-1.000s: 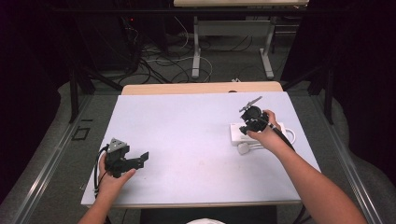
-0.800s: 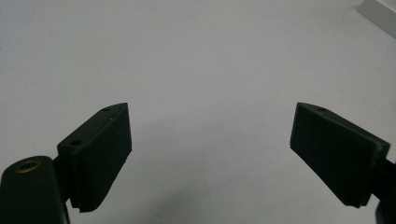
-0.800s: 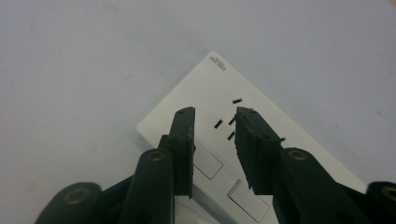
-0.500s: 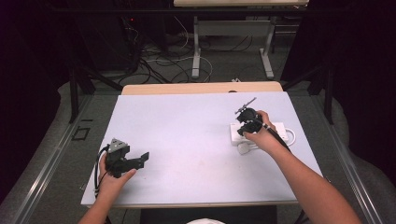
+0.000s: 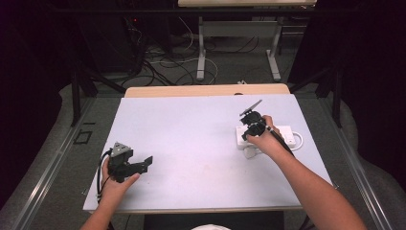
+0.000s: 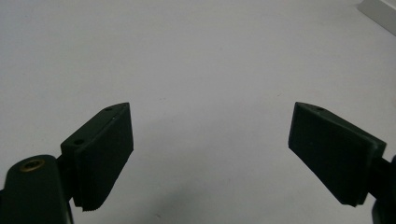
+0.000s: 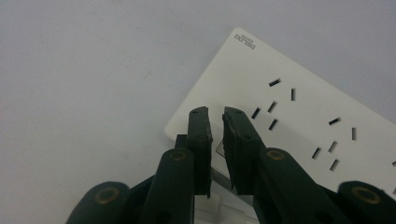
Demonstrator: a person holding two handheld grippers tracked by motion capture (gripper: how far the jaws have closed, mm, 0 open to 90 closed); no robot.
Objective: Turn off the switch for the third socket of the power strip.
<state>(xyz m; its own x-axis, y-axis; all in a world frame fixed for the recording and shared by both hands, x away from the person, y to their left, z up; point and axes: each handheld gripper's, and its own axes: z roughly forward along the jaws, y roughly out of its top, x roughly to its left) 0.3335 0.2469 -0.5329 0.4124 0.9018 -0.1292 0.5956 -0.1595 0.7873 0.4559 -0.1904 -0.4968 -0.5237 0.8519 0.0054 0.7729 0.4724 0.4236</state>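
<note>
Strip sits on table right side, R gripper over its end, jaws near-closed, nothing between. L gripper wide open, idle. Likely switch press: go straight down, gentle.

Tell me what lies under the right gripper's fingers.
A white power strip on the table lies under the right gripper. The fingers cover its near end.
</note>
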